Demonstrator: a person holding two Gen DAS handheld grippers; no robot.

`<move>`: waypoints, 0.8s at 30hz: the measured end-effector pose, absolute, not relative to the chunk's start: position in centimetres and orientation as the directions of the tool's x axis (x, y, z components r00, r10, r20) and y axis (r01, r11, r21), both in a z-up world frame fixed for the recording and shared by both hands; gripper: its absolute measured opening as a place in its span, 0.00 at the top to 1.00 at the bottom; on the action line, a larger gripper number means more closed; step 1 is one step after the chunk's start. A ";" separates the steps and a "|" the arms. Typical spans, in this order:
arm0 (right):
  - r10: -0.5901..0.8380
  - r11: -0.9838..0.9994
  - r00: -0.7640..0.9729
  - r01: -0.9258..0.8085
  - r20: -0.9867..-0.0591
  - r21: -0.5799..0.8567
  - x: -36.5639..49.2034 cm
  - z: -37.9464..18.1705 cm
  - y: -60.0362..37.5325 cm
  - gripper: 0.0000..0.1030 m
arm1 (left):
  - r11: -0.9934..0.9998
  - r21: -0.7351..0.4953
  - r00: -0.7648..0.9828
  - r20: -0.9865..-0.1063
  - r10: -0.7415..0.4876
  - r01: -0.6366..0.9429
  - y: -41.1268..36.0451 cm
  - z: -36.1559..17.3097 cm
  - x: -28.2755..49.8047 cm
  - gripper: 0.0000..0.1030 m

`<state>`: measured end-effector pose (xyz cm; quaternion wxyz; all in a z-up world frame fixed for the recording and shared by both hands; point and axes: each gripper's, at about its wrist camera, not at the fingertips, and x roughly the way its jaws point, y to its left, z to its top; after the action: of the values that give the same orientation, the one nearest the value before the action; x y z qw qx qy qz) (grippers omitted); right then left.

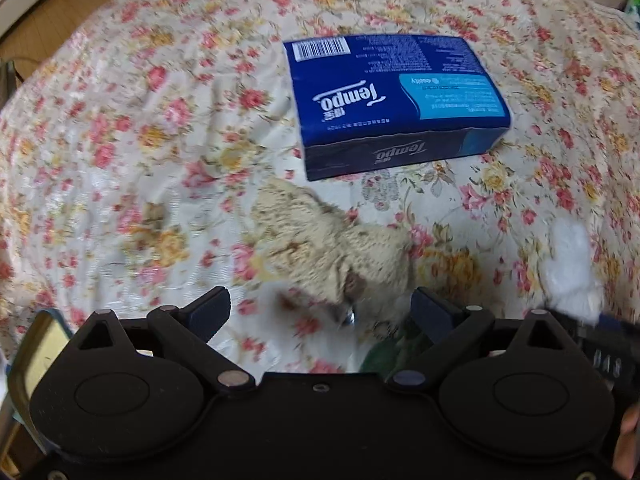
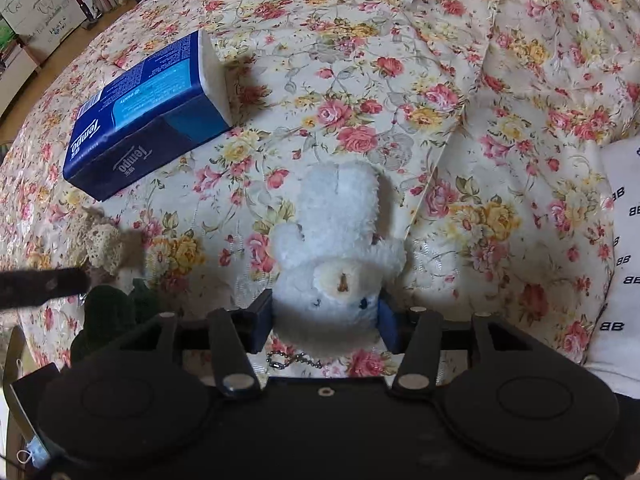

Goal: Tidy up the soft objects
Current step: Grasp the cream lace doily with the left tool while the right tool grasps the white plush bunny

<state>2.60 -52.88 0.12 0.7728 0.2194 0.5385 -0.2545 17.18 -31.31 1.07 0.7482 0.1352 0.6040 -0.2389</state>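
Left wrist view: the left hand-held gripper (image 1: 320,308) points steeply down at a bed covered with a floral bedspread (image 1: 120,128), its jaws spread wide with nothing pressed between them. A beige plush toy (image 1: 328,240), blurred, lies on the bedspread just ahead of the fingertips, its near end reaching into the gap between the two fingers without either pad touching it. Beyond the toy, a blue Tempo tissue pack (image 1: 392,100) lies flat on the bedspread, barcode at its far left corner. At the right edge a white plush toy (image 1: 568,264) shows as a blurred white patch, and just below it is part of the other gripper's dark frame. A strip of wooden floor (image 1: 60,12) shows at the upper left.

Right wrist view: the right hand-held gripper (image 2: 324,326) is clenched on the white plush toy (image 2: 340,248) — both blue pads press against the sides of its head, near the eyes and the small snout. The toy's body stretches away from the gripper over the bedspread (image 2: 440,80), and a small ball chain (image 2: 296,360) lies on the cloth just below its head. The tissue pack (image 2: 148,116) lies to the upper left, well apart from the toy, its white end facing right. At the left edge the beige plush toy (image 2: 104,244) is partly in view, with a dark blurred finger of the left gripper across it and something dark green (image 2: 112,312) just below. A white fabric printed with "BB" (image 2: 624,260) fills the right edge.
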 end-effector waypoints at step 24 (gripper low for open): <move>-0.163 0.782 0.324 0.618 -0.932 0.078 1.7 0.2 -53.3 0.51 | 0.876 -0.094 0.113 -0.980 -0.166 0.474 -32.0 -0.4 18.5 0.51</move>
<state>1.75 -53.32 0.17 0.7844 0.2164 0.5253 -0.2490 18.48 -31.99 -0.42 0.7358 0.1221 0.6297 -0.2174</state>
